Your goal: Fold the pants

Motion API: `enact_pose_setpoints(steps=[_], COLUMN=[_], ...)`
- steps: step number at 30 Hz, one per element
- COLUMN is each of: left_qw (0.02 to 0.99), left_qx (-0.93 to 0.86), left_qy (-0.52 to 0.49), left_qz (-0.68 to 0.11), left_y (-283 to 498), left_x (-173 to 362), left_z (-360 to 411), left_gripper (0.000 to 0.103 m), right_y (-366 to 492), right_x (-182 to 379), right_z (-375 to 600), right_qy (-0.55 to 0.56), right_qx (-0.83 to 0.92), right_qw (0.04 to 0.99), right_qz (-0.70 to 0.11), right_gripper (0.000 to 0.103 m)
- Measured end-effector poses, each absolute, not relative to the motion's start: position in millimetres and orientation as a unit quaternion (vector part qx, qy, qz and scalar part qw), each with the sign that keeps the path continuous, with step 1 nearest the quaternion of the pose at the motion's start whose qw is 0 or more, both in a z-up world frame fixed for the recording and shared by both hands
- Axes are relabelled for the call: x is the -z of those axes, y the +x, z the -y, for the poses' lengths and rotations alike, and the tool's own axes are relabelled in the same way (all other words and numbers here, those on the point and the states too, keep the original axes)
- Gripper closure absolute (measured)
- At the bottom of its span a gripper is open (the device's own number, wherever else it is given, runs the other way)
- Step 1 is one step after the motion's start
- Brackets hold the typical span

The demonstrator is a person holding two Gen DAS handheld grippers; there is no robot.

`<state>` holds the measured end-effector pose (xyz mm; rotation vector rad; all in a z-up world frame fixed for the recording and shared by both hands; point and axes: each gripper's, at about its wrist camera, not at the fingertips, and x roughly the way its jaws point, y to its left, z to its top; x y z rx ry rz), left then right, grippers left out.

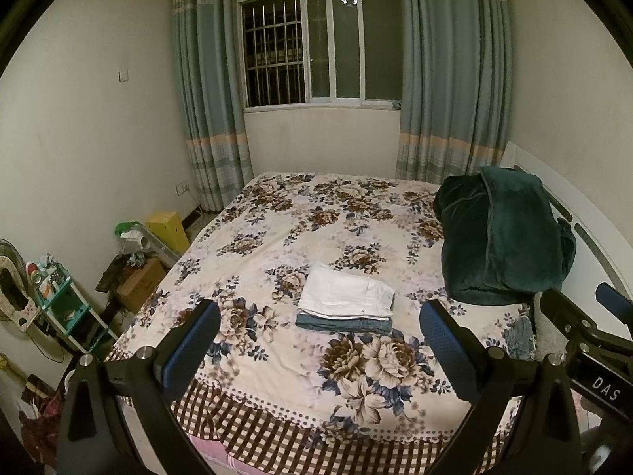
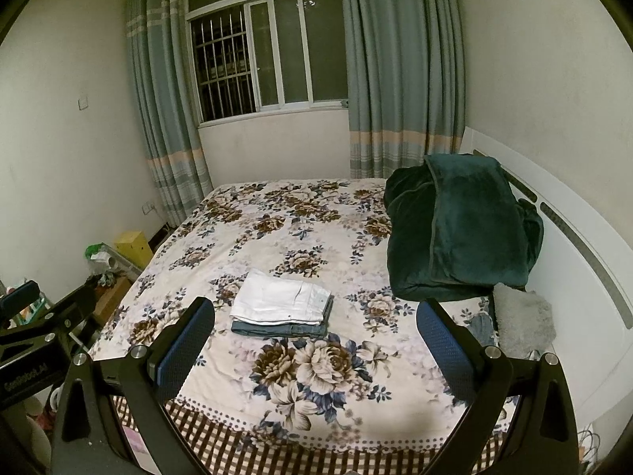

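Pants: white pair [image 1: 345, 295] folded flat atop folded jeans [image 1: 343, 322], mid-bed on floral bedspread [image 1: 277, 213], well apart from green blanket [image 1: 502, 237] at far right. Left gripper [image 1: 319, 350] and right gripper [image 2: 314, 350] both spread wide, empty, hovering at near edge. Probably finished; otherwise square edges gently, pressing down without dragging.

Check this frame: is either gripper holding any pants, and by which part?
Nothing is held. The left gripper and right gripper are both open, short of the folded white pants stacked on folded jeans.
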<state>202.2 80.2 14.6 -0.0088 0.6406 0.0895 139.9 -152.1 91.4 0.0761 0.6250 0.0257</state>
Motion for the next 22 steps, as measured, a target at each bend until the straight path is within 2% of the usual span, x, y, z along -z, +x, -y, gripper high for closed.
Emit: enact_pose_setpoints(steps=[22], left_qw=[0.95], left_qx=[-0.051], left_qy=[-0.004], left_qz=[-0.307], left_y=[207.2], left_x=[-21.7], left_z=[-73.7], left_gripper=[0.0], right_y=[141.0], right_x=[-92.4], right_z=[156.4], right_qy=[0.038], right_qx=[-0.014], right_qw=[0.952], right_qz=[-0.303], right_gripper=[0.0])
